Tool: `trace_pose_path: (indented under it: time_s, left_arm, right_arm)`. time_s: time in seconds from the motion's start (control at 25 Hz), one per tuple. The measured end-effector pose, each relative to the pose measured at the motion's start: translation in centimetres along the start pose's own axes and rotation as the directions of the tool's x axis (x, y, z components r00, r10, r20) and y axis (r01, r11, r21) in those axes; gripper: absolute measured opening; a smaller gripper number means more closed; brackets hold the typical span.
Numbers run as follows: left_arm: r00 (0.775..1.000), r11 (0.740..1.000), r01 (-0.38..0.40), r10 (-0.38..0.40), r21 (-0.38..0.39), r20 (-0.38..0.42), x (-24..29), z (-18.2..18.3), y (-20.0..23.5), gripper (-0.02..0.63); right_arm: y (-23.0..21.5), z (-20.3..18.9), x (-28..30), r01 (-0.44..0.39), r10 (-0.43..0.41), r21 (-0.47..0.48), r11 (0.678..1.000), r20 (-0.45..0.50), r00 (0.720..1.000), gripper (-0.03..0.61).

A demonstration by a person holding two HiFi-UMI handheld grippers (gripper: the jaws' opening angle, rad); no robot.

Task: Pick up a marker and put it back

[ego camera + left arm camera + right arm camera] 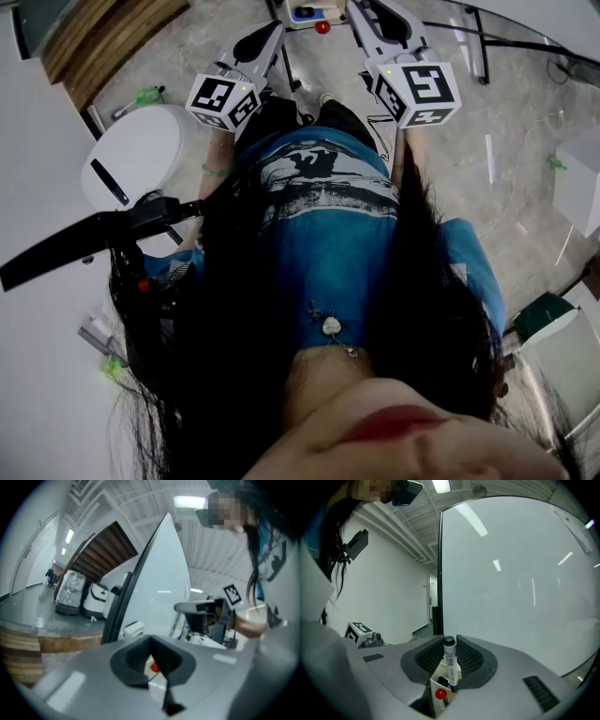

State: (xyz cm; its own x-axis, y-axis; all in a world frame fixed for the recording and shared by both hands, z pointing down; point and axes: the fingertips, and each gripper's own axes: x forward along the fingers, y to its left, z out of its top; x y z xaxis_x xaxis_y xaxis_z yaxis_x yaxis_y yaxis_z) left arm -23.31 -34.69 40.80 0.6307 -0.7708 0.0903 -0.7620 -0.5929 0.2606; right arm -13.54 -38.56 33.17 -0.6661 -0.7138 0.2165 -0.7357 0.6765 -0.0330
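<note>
Right gripper view shows my right gripper (pixel 450 642) pinching the marker (pixel 450 663) upright, by the holder (pixel 438 685). I judge the put-back is in hand: ease it in squarely, then release.

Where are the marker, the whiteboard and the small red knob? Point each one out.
marker (pixel 450 663): right gripper view, on its white barrel, below the dark cap.
whiteboard (pixel 515 573): right gripper view, on its bare white face.
red knob (pixel 440 693): right gripper view, on its round front.
</note>
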Motion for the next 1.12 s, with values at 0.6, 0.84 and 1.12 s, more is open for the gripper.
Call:
trace_pose_path:
  time_s: [0.6, 0.84, 1.12]
  left_arm:
    - [1.000, 1.000, -0.015, 0.015, 0.004, -0.022, -0.1, -0.8, 0.4, -0.009]
    - [0.999, 1.000, -0.027, 0.027, -0.004, -0.027, -0.3, -1.1, 0.6, -0.009]
    - [0.998, 0.999, -0.044, 0.043, -0.012, -0.036, -0.5, -1.3, 1.1, -0.009]
  right_arm:
    - [1.2, -6.7, 6.0, -0.119, 0.067, -0.251, 0.961, -0.207, 0.976, 0.083]
    - [1.5, -9.6, 7.1, -0.154, 0.077, -0.265, 0.952, -0.281, 0.957, 0.083]
    - [2.2, -10.1, 8.4, -0.184, 0.103, -0.267, 0.946, -0.289, 0.952, 0.084]
